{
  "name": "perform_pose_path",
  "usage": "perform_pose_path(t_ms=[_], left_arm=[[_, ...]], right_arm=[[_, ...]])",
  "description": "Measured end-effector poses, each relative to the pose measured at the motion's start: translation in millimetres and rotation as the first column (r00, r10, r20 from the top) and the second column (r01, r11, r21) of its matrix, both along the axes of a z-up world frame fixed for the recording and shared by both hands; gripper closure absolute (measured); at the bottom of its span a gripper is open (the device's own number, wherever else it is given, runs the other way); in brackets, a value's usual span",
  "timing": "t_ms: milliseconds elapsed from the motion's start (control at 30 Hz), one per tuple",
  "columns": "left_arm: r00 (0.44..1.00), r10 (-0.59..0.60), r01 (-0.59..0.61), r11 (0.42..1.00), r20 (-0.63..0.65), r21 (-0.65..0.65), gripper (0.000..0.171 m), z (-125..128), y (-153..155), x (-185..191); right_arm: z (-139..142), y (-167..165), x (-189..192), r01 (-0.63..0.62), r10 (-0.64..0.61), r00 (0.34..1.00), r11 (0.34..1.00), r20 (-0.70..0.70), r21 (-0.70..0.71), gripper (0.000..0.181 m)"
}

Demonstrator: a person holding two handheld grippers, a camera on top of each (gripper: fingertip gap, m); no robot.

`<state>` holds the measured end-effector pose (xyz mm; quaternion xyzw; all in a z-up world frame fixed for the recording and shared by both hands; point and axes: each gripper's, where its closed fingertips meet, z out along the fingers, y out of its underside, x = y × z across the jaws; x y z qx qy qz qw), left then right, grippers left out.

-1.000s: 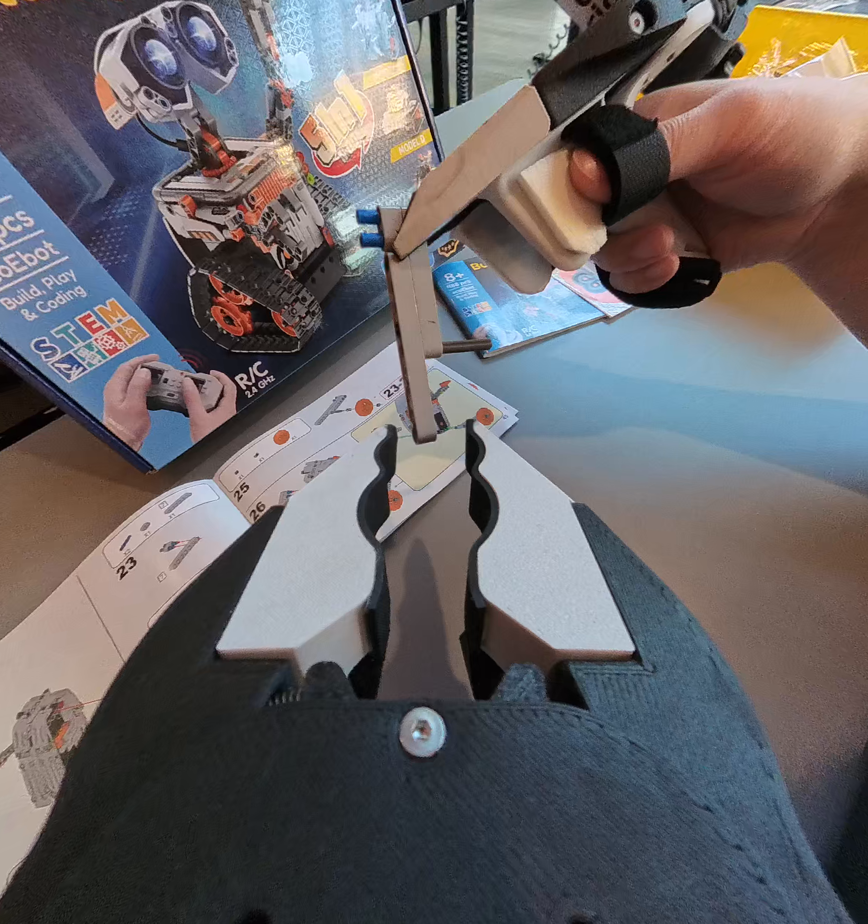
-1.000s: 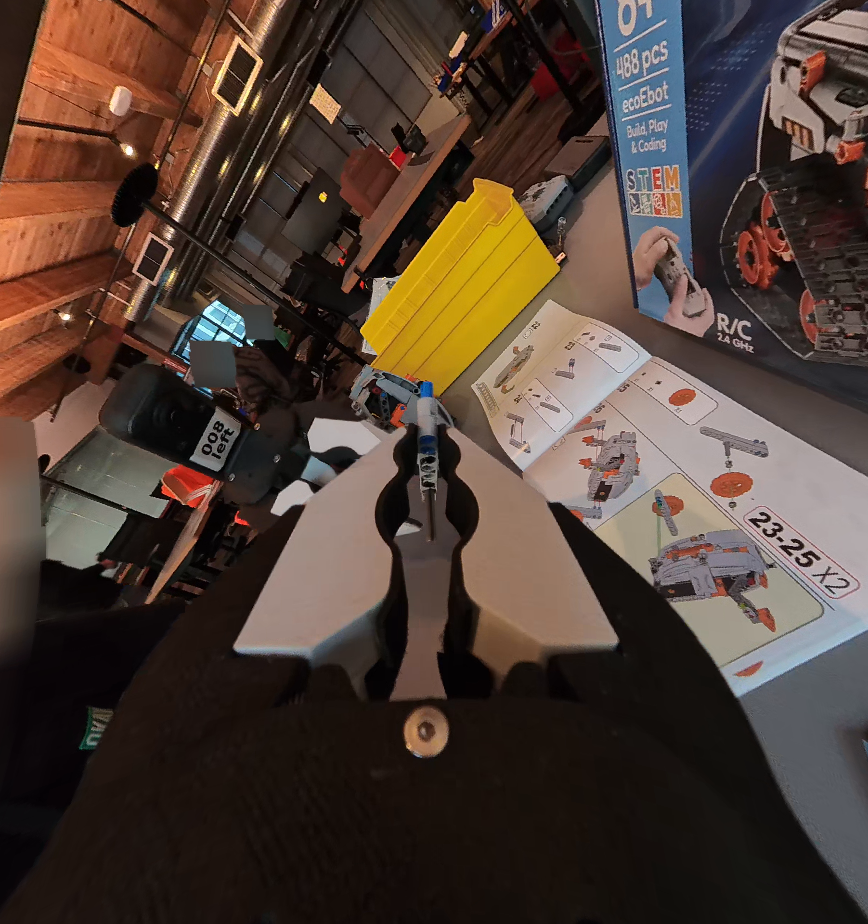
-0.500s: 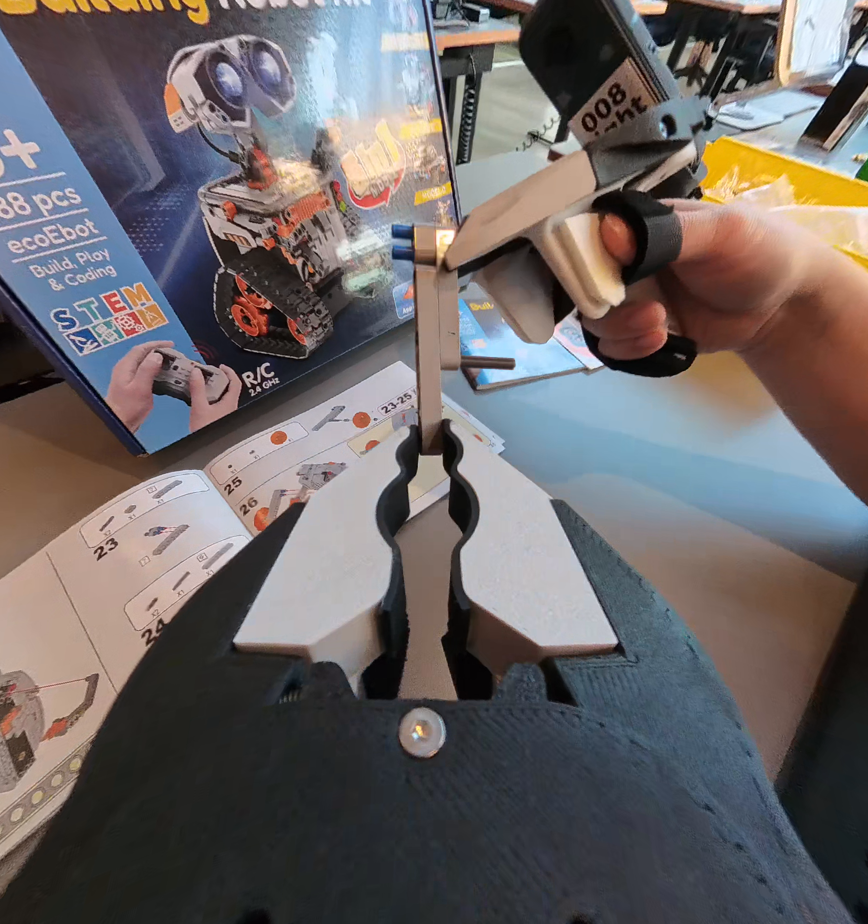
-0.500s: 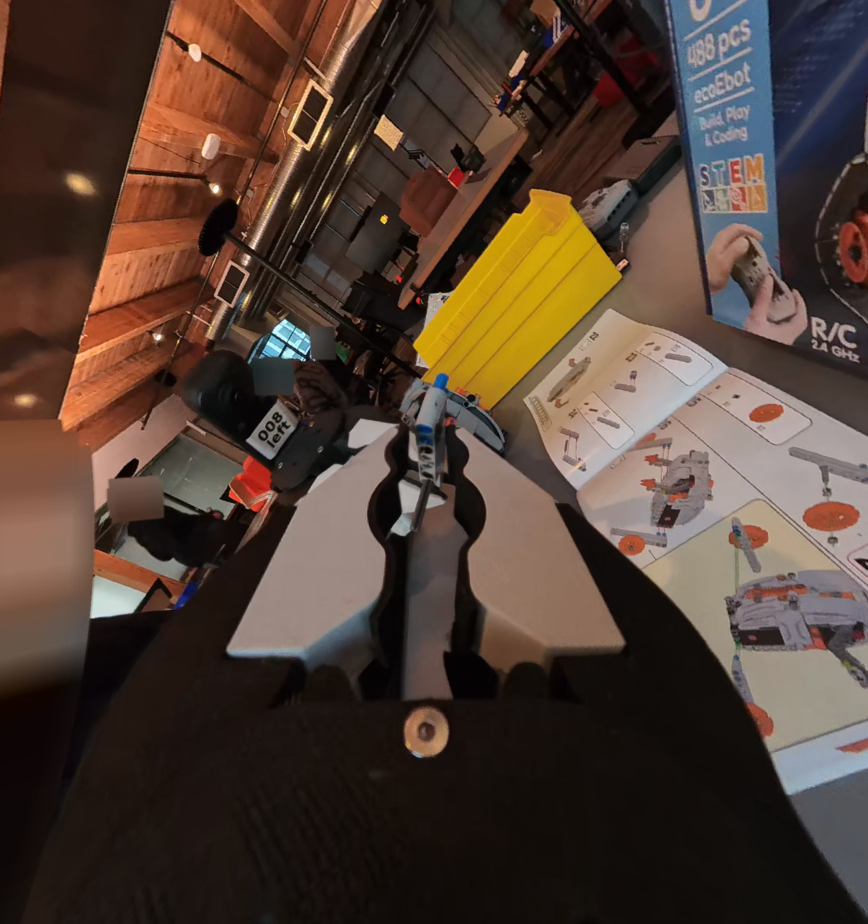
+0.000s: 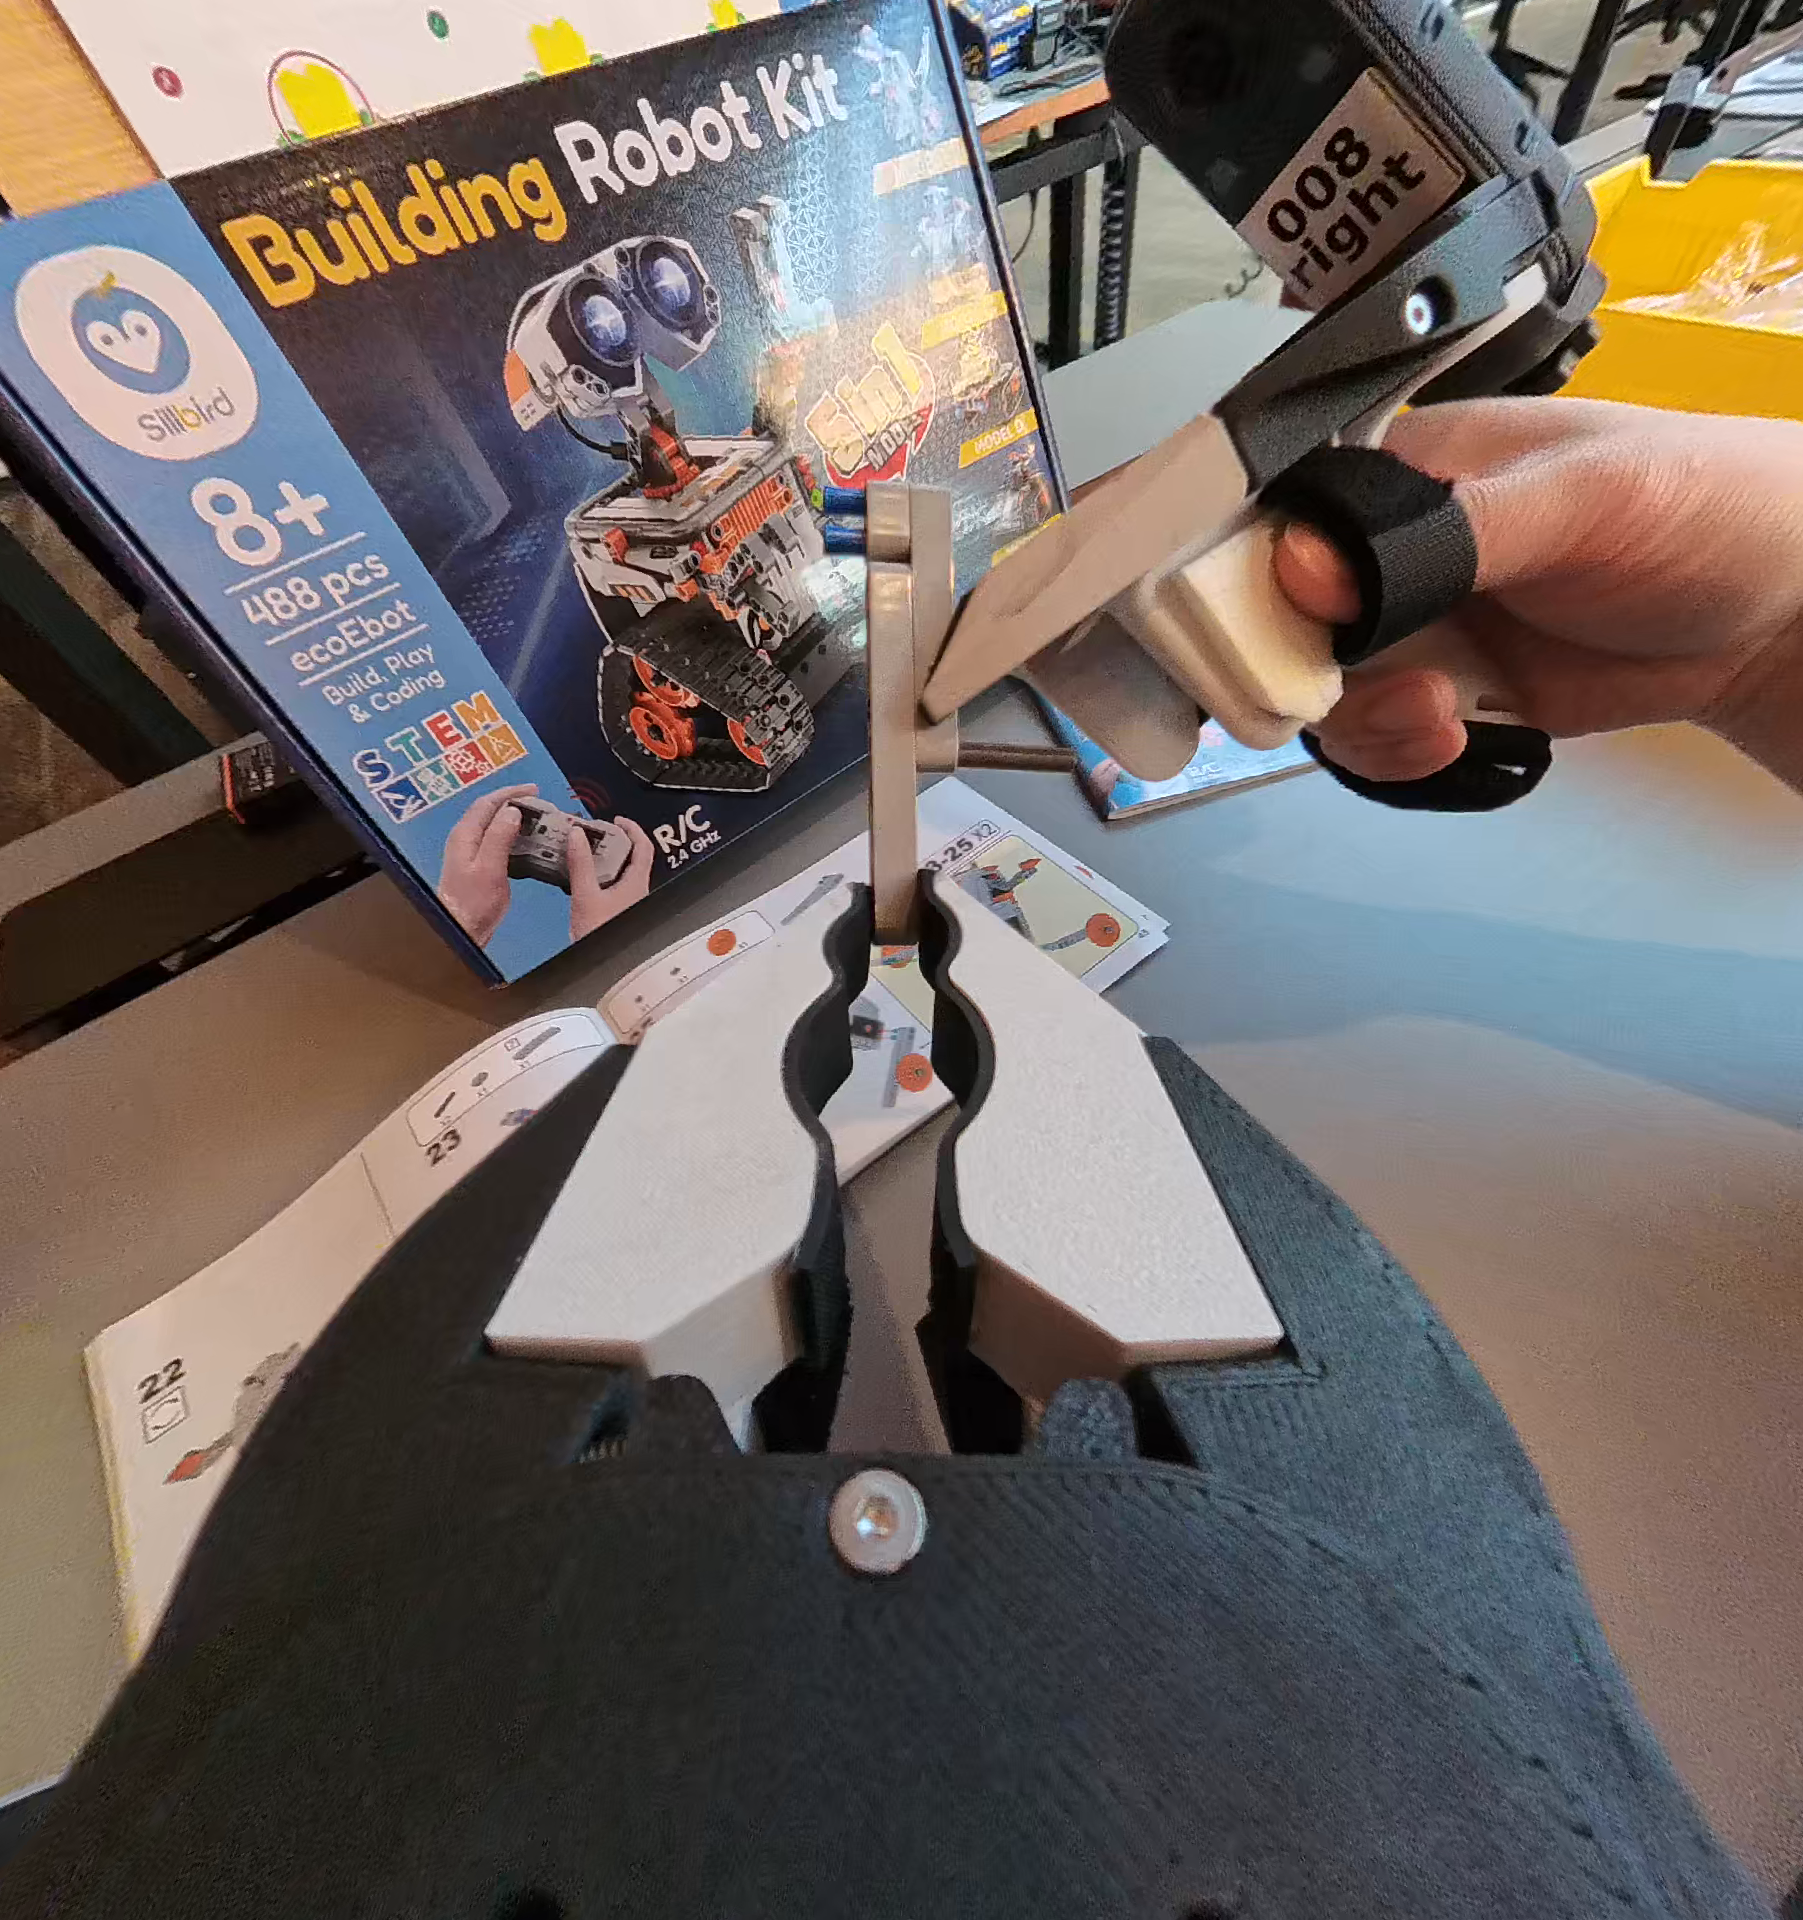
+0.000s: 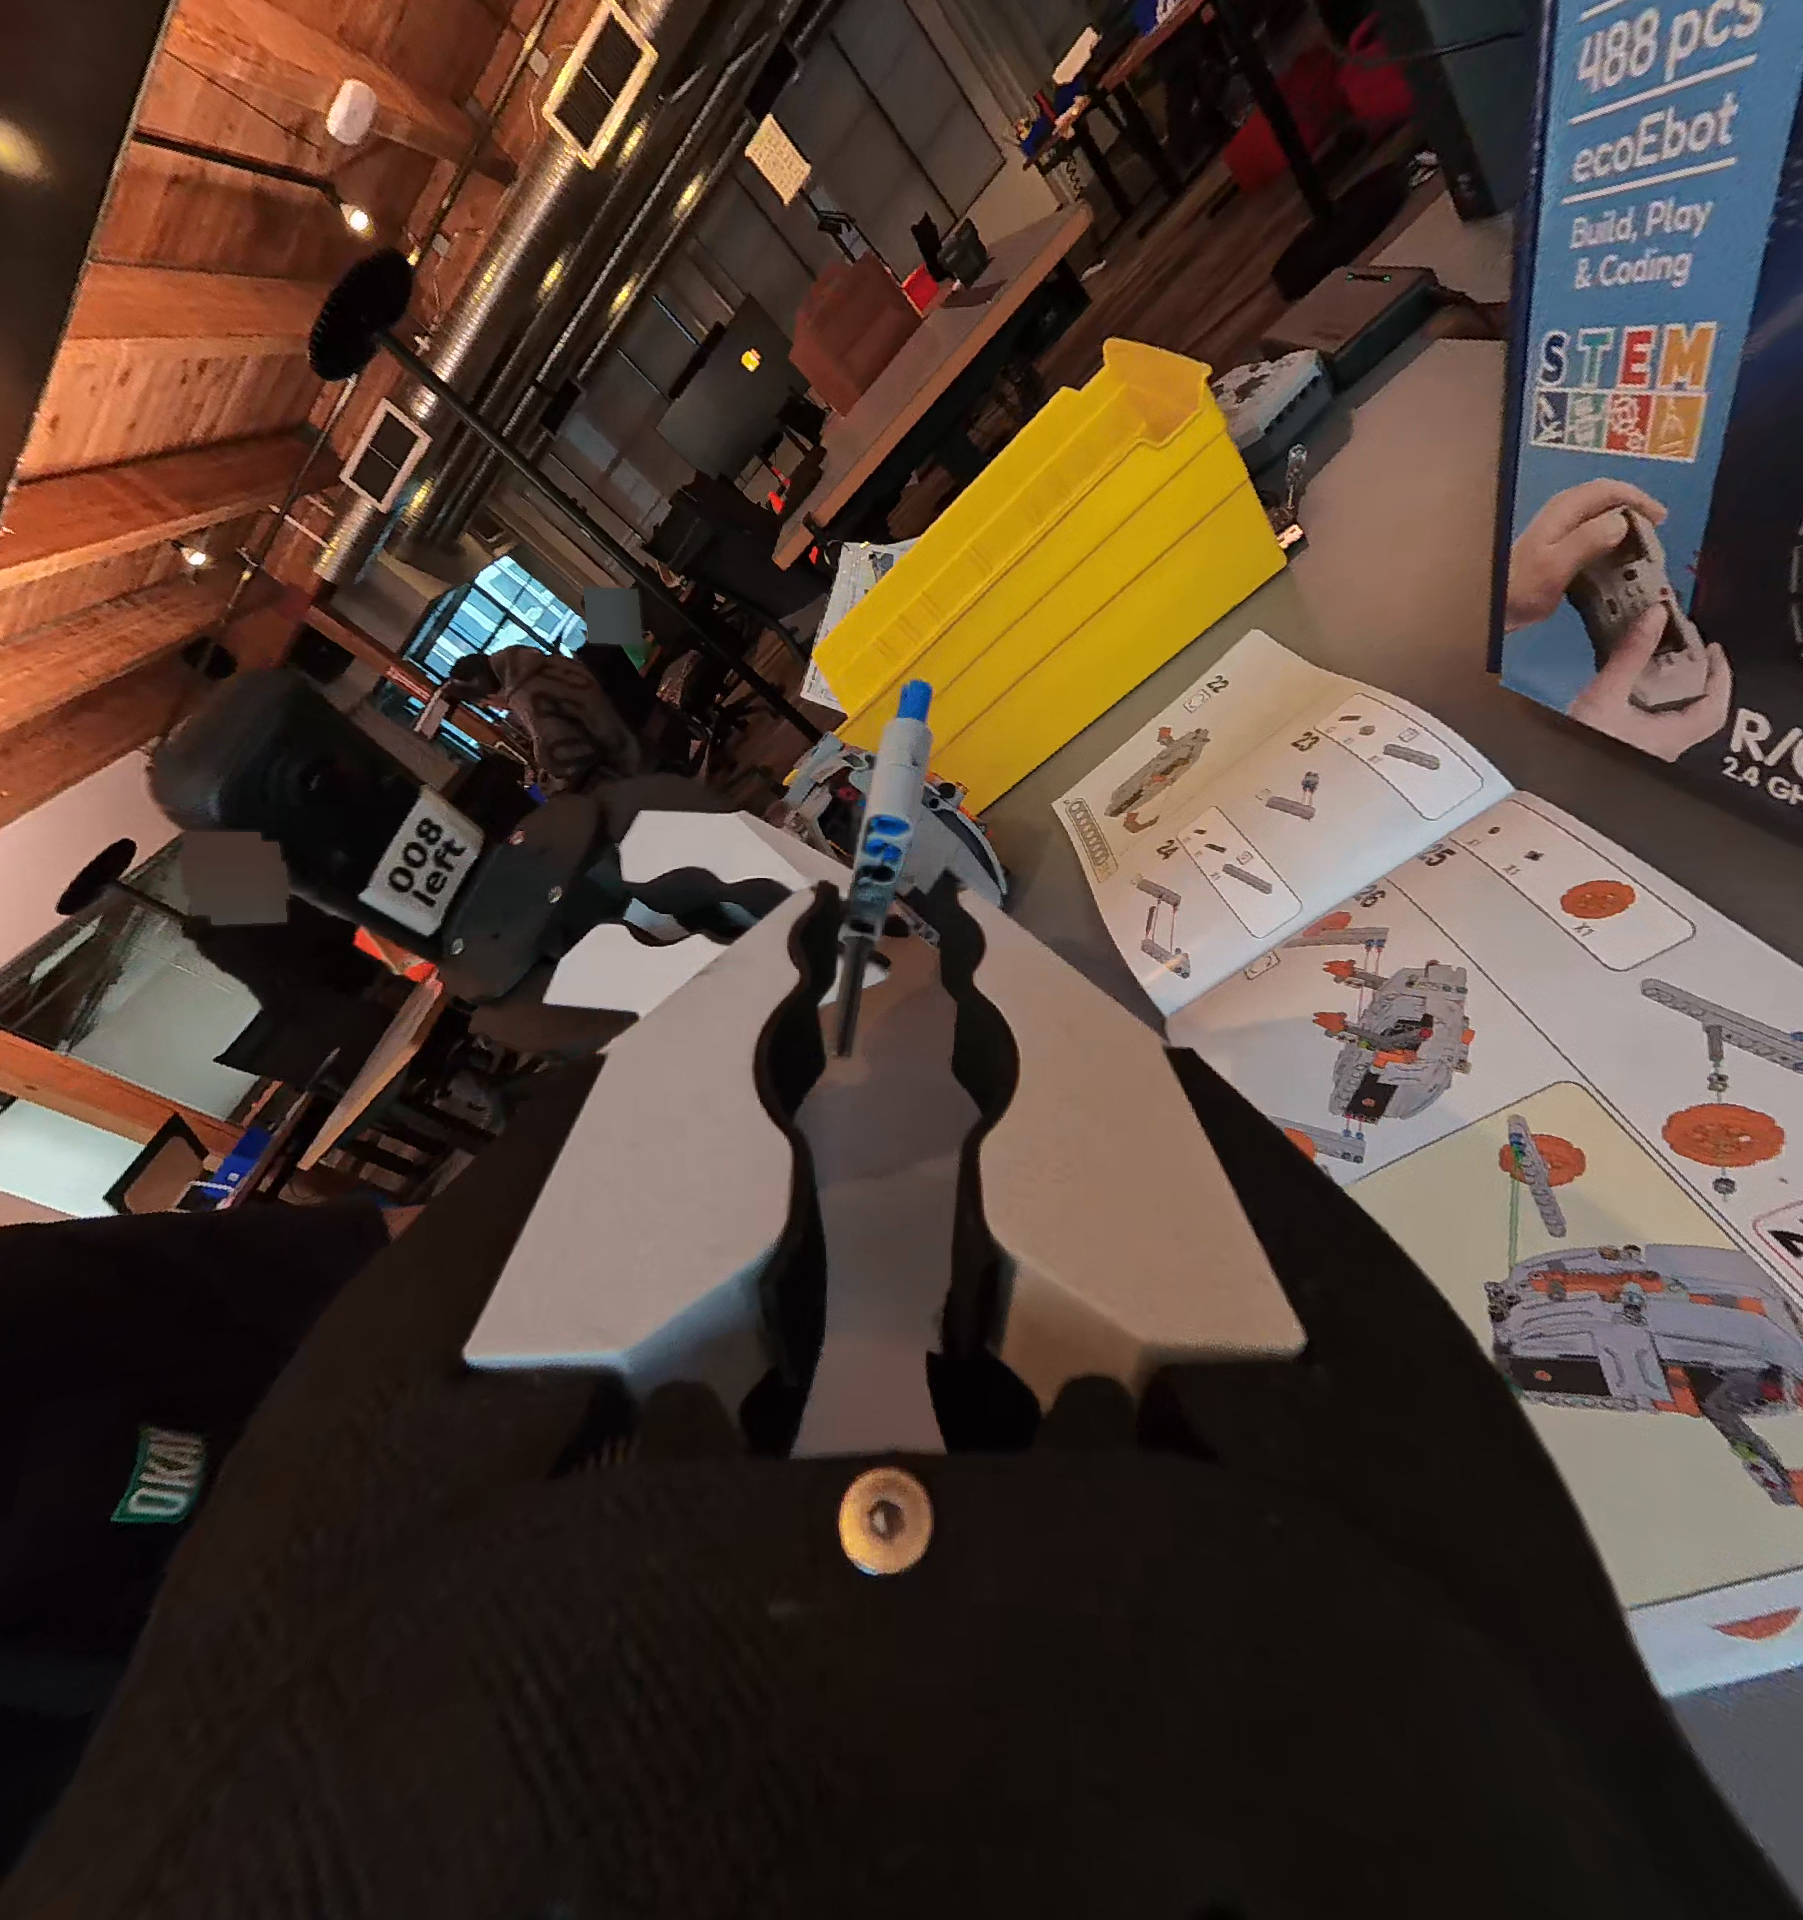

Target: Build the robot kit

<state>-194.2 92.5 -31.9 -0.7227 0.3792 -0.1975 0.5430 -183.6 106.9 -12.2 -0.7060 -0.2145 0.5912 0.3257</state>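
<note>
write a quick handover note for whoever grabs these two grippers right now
Left gripper: shut on the lower end of the upright grey beam assembly.
Right gripper: shut on the same assembly near its top; blue pins stick out there, a dark axle lower down.
Open instruction booklet lies on the table, kit box behind it, yellow bin beyond.
Both grips are on.

Grey table (image 5: 1499,1091) bears open instruction booklet (image 6: 1499,935), kit box (image 5: 357,520), yellow bin (image 6: 1063,561)
</note>
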Motion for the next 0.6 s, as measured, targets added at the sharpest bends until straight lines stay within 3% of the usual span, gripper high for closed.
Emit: perform_pose_path(t_ms=[300, 600], left_arm=[[0.999, 0.026, -0.025, 0.999, -0.030, 0.024, 0.166, 0.0, 4.1, -6.0], [0.998, 0.038, -0.036, 0.998, -0.057, 0.048, 0.166, -1.2, 5.3, -5.9]], right_arm=[[-7.2, 2.2, 6.6, 0.010, -0.010, 0.998, 1.000, 0.057, -0.004, 0.168], [-4.2, 6.9, 3.4, 0.045, -0.045, 0.999, 0.999, 0.011, -0.028, 0.164]])
